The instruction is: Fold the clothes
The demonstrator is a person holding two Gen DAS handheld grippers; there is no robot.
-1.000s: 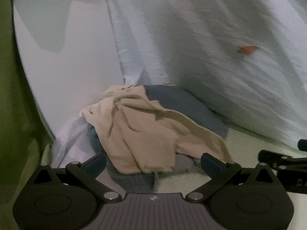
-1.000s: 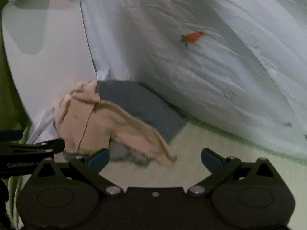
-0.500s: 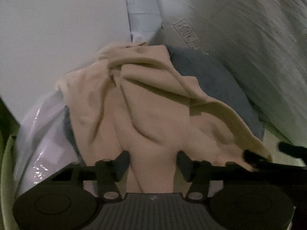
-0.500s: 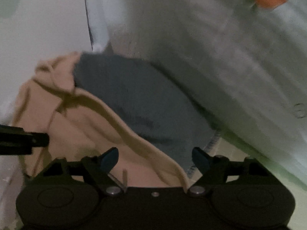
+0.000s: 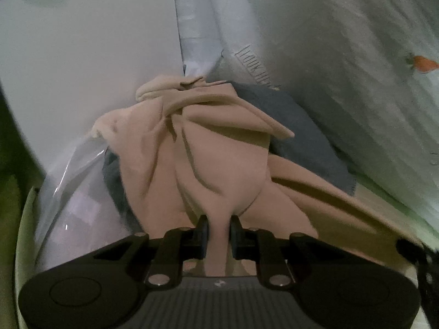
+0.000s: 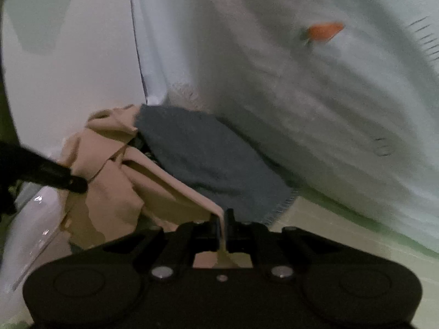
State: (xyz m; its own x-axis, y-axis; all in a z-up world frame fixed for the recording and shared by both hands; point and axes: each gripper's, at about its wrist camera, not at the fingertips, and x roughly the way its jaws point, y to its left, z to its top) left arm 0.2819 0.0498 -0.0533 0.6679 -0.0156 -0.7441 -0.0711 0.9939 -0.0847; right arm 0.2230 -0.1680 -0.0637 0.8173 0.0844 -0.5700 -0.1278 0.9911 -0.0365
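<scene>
A crumpled beige garment [image 5: 208, 159] lies on top of a folded dark blue-grey cloth [image 5: 296, 134] in the corner. My left gripper [image 5: 219, 233] is shut on a pinched fold of the beige garment near its lower middle. In the right wrist view the same beige garment [image 6: 115, 192] drapes leftward, and my right gripper [image 6: 222, 223] is shut on a thin edge of it. The dark cloth [image 6: 208, 164] sits just beyond that edge. The left gripper's black finger [image 6: 55, 178] pokes in from the left.
A pale bedsheet with small orange carrot prints [image 6: 323, 31] rises at the right and back. A white panel [image 5: 82, 82] stands at the left. Clear plastic wrapping [image 5: 71, 186] lies beside the pile. The light mat surface [image 6: 343, 235] stretches to the right.
Both grippers moved in to the pile and went from open to shut on the beige garment, the left on a bunched fold, the right on its edge.
</scene>
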